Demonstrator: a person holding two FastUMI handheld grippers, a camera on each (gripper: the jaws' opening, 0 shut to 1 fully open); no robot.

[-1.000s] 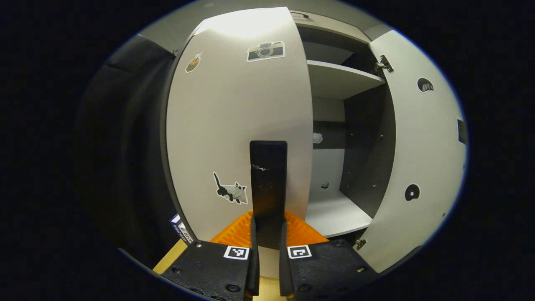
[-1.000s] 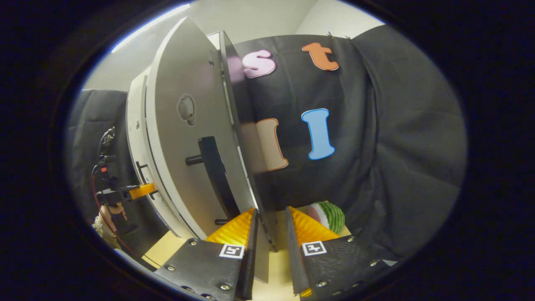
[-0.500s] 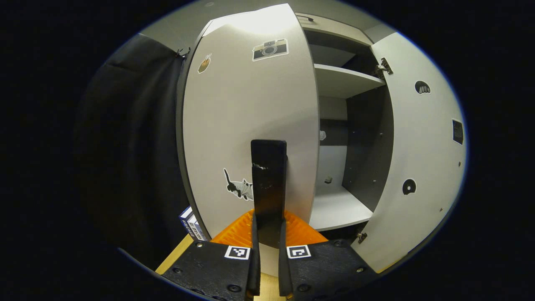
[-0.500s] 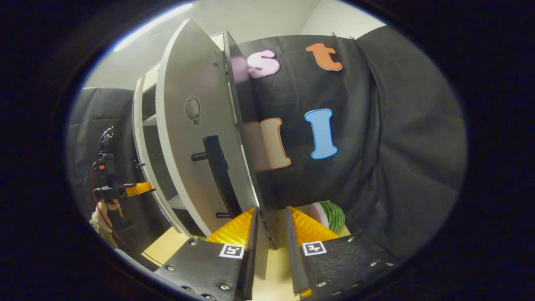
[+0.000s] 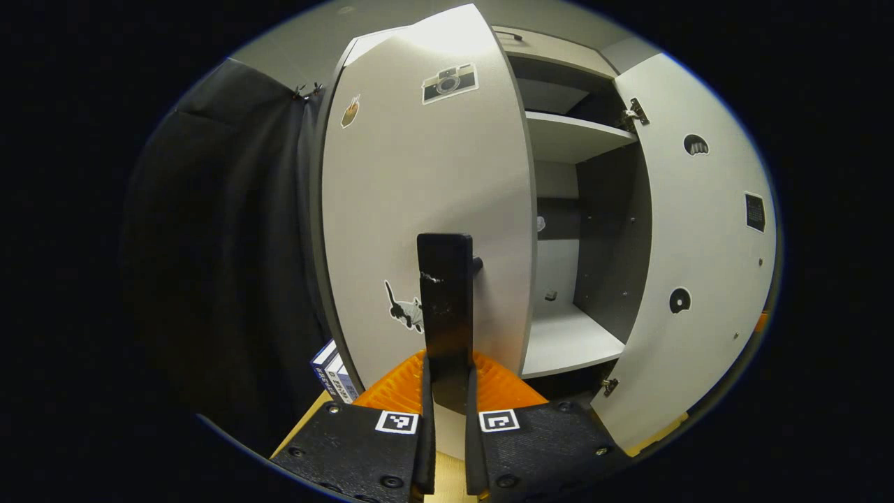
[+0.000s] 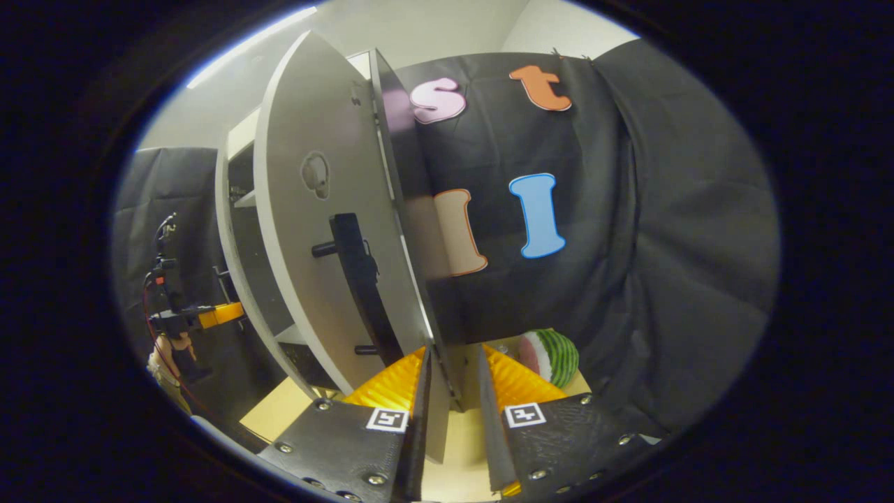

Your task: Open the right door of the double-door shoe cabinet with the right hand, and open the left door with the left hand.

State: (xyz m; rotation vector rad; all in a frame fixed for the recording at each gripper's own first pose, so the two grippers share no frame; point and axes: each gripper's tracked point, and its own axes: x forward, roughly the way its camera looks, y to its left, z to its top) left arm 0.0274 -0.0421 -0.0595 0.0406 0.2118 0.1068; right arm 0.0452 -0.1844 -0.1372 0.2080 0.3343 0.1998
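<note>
The booth is hung with black cloth [image 6: 663, 230], and the white shoe cabinet [image 5: 559, 136] stands on a light wooden table [image 6: 279, 409]. Both doors stand open. The left door [image 5: 426, 202] has its black handle [image 5: 445, 307] pinched between the fingers of the left gripper [image 5: 447, 391]. The right door [image 6: 307, 230] shows edge-on, its edge lying between the slightly spread fingers of the right gripper [image 6: 452, 391]; whether both press on it I cannot tell. Compared with a second ago, the left door has swung further open, showing more shelf [image 5: 569, 342]. A watermelon slice [image 6: 552, 356] lies near the cloth.
</note>
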